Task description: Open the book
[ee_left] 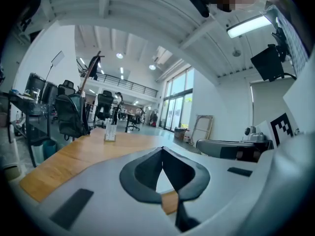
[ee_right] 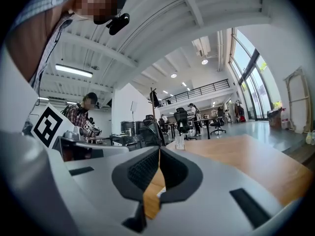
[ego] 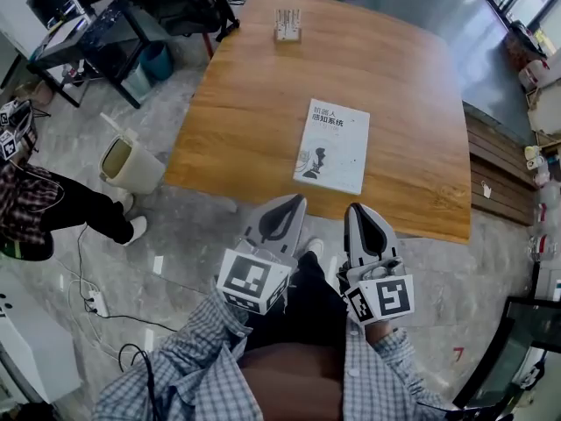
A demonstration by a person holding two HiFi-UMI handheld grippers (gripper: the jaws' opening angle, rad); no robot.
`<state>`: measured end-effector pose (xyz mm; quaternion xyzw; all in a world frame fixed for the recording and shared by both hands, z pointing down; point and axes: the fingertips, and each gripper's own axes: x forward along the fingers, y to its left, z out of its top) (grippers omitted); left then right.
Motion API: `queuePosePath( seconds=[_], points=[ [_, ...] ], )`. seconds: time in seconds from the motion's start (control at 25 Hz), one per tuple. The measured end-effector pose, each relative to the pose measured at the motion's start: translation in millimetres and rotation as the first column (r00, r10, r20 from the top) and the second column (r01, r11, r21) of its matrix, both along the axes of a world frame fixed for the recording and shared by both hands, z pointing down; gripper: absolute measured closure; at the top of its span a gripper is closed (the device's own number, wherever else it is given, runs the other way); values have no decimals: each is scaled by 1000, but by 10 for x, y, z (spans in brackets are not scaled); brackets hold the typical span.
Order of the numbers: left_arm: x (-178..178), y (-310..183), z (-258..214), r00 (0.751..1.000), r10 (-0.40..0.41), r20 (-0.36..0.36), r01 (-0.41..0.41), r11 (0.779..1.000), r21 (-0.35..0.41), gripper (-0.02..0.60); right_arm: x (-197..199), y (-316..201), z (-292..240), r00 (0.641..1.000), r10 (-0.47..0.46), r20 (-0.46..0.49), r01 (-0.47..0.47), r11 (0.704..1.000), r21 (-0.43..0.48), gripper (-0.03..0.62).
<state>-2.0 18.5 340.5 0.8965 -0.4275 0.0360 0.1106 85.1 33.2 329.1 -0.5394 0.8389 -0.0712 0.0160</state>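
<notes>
Wooden table [ego: 254,103] – white book [ego: 331,145] closed, flat near front edge; left gripper [ego: 296,202], right gripper [ego: 356,209] – jaws together, empty.

Seen from the head view, the person holds both grippers side by side, low and close to the body, pointing toward the far side. The left gripper [ego: 293,200] has its jaws closed tip to tip, with nothing between them. The right gripper [ego: 356,209], just to its right, is likewise closed and empty. Checked sleeves [ego: 188,349] cover both forearms at the near edge, and the marker cubes [ego: 252,281] face upward.
</notes>
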Motion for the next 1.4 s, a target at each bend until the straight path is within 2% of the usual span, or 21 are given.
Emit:
queuePosePath(
  seconds=[0.28,0.4,0.64,0.8,0.92,1.04,1.4],
  points=[
    [289,-780,-54,997,-80,-23,80,997,-2,574,321,-736,-25,996,-91,-10,91,996,-4,576],
    [411,-988,14,994,-104,-22,103,994,-25,574,400,-932,-14,989,-138,-44,139,990,11,575],
    [588,-1288,-22,993,-120,2,120,992,-27,574,584,-1276,-10,986,-167,-14,167,986,4,574],
    [598,-1453,-32,992,-121,23,122,992,-23,574,697,-1455,43,992,-130,2,130,991,-24,574],
    [593,-1518,38,994,-101,34,102,994,-48,574,758,-1515,139,996,-85,9,86,994,-62,574],
    [616,-1605,115,997,-64,45,66,996,-60,574,762,-1557,244,998,-62,-27,60,994,-89,574],
    [544,-1859,373,998,35,53,-28,991,-127,574,759,-1736,566,996,72,-43,-80,973,-216,574]
  ],
)
